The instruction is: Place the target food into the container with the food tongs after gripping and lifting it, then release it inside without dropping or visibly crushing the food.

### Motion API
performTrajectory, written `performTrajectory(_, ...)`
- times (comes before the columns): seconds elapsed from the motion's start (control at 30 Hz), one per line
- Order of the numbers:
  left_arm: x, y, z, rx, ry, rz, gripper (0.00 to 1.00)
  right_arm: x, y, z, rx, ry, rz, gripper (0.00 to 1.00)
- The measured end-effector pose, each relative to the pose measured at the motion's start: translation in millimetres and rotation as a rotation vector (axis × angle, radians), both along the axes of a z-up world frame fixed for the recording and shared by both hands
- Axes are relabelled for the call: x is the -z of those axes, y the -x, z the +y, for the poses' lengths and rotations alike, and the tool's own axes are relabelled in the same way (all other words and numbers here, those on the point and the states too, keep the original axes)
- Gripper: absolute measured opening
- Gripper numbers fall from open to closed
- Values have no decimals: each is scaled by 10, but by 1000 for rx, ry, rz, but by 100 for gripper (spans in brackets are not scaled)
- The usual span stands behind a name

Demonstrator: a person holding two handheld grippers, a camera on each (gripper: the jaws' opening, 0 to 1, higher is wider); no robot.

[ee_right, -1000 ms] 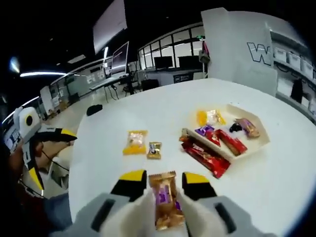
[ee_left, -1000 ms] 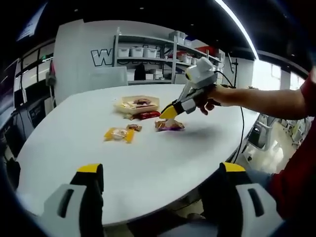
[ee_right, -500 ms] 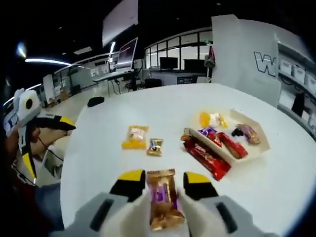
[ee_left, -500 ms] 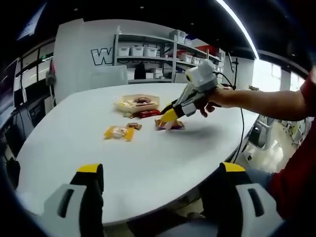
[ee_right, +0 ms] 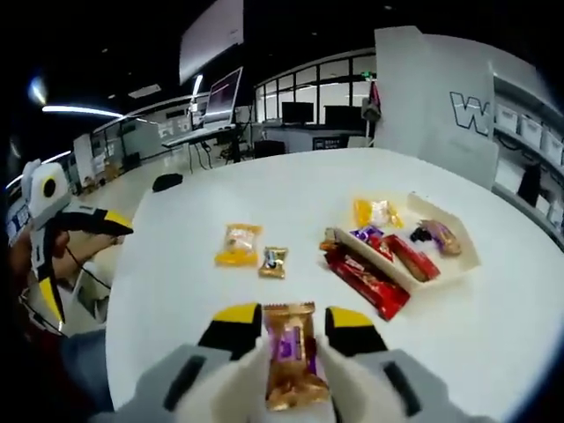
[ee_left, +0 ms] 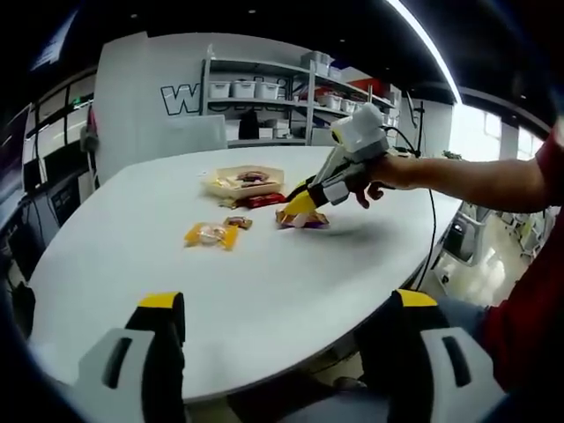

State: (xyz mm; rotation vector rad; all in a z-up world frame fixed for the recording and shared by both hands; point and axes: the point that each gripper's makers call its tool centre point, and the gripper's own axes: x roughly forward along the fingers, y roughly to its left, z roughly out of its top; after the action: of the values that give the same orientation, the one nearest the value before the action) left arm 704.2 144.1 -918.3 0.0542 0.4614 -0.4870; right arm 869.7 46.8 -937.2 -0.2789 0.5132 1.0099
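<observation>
The right claw pinched a crinkly gold-and-purple snack over the smooth white desk; the shallow tray lay at 2 o'clock. The left claw gaped, holding nothing.

Grey grippers w/ yellow-tipped black jaws; right gripper white-bodied; sleeve prob. red.

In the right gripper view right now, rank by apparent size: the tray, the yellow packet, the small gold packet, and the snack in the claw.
1. Tray.
2. Snack in the right claw, though nearness to the camera inflates it.
3. Yellow packet.
4. Small gold packet.
</observation>
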Motion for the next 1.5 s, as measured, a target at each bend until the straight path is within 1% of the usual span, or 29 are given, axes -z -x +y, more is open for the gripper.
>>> performTrajectory(0.13, -4, 0, -1, -1, 2, -1, 94, -5, -42, -30, 30, -9, -1, 16)
performTrajectory(0.23, -12, 0, 0, -3, 4, -3, 94, -10, -62, -47, 64, -29, 24, 15)
performTrajectory(0.37, -9, -7, 5, -5, 5, -3, 94, -13, -65, -58, 70, -42, 32, 15)
performTrajectory(0.43, -8, -11, 2, -4, 5, -3, 94, -17, -93, -72, 88, -61, 53, 15)
performTrajectory(0.47, -7, -11, 2, -4, 3, -2, 94, -19, -100, -80, 113, -83, 89, 15)
performTrajectory(0.57, -14, -7, 6, -3, 4, -4, 94, -37, -143, -105, 117, -83, 67, 16)
performTrajectory(0.6, -16, -5, 14, -5, 4, -5, 94, -60, -160, -109, 120, -92, 64, 16)
performTrajectory(0.63, -19, -2, 27, -8, 3, -5, 94, -109, -180, -104, 129, -121, 74, 16)
performTrajectory(0.67, -20, -2, 37, -10, 3, -5, 94, -151, -202, -101, 134, -140, 72, 16)
performTrajectory(0.73, -15, -4, 58, -16, 4, -4, 94, -230, -242, -111, 139, -153, 69, 17)
performTrajectory(0.8, -11, -3, 64, -18, 3, -3, 94, -292, -275, -100, 139, -154, 53, 17)
performTrajectory(1.0, -12, -14, 47, -16, 3, -5, 94, -440, -337, -87, 138, -168, 37, 17)
performTrajectory(1.17, -32, -16, 47, -15, 4, -9, 94, -598, -448, -99, 141, -170, 6, 17)
performTrajectory(1.27, -33, -15, 57, -17, 4, -10, 94, -679, -486, -102, 147, -186, 5, 17)
performTrajectory(1.5, -53, -16, 80, -23, 9, -15, 94, -715, -528, -84, 151, -180, -5, 17)
